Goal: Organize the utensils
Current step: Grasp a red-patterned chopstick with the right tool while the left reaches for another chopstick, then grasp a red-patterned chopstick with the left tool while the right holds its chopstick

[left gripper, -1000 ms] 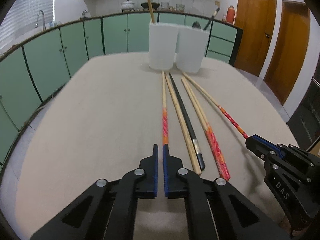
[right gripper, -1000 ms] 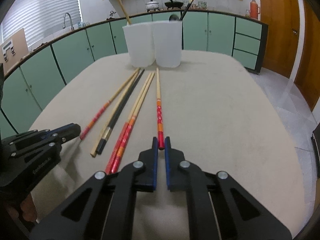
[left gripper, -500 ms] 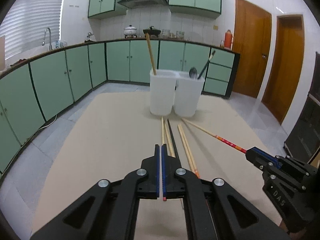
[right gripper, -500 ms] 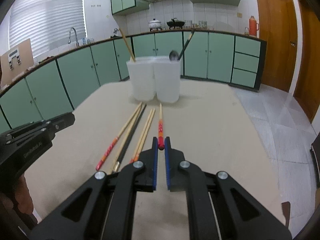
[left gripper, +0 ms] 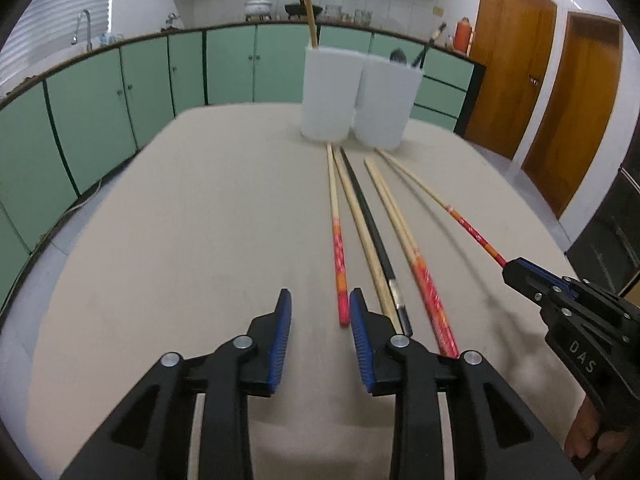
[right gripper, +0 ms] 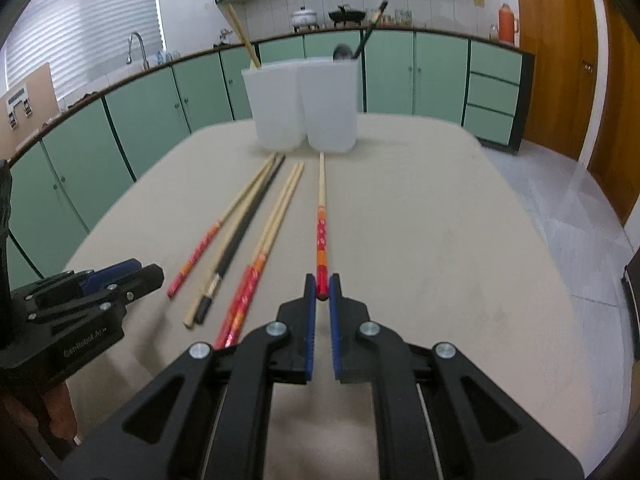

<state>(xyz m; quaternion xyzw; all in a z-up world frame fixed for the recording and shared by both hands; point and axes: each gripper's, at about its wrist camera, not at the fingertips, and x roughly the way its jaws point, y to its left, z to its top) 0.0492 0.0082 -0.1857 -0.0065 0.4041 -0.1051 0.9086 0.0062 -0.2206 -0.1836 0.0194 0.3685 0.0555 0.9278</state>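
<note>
1. Your left hand-held gripper has just been opening; its jaws now stand apart over the beige surface, gripping nothing.
2. A red-ended chopstick lies on the surface between those jaws, just beside the right one, apart from both pads.
3. Your right hand-held gripper is clamped on the red end of another chopstick, which points toward the two white holders.
4. Four more chopsticks lie side by side between your two grippers.
</note>
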